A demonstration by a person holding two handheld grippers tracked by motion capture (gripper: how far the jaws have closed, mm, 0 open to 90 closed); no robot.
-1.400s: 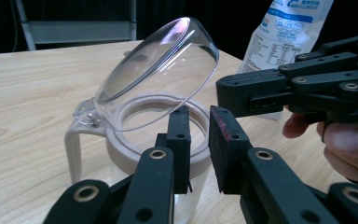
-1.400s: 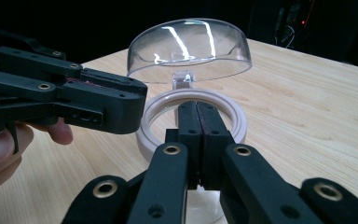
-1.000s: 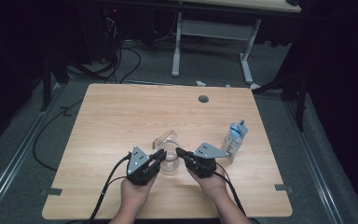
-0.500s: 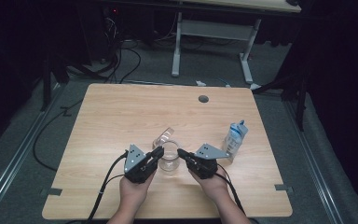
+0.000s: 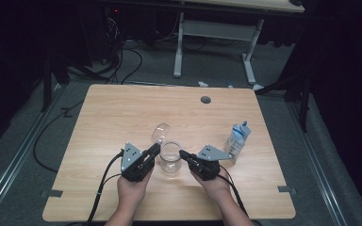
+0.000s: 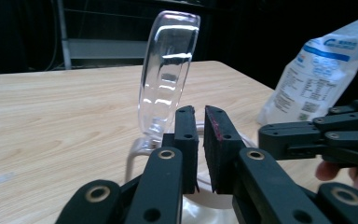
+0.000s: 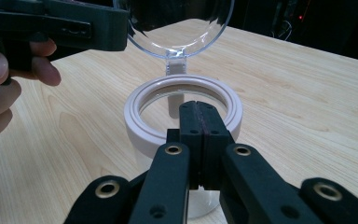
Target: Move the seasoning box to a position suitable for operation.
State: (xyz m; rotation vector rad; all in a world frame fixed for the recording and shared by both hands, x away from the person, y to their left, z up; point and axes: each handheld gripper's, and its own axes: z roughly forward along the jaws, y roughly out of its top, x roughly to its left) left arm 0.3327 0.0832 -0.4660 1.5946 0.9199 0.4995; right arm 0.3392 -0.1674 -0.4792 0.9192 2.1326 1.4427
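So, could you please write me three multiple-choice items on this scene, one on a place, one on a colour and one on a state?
1. Where does the packet stand?
A. to the right of the jar
B. inside the jar
C. on the floor

2. What colour is the jar's rim?
A. red
B. white
C. black

3. How is the jar's clear lid?
A. shut flat on the jar
B. lying apart on the table
C. swung up open on its hinge

Answers:
1. A: in the high view it stands on the table, right of the jar.
2. B: the right gripper view shows a white ring.
3. C: the lid stands upright above the open mouth.
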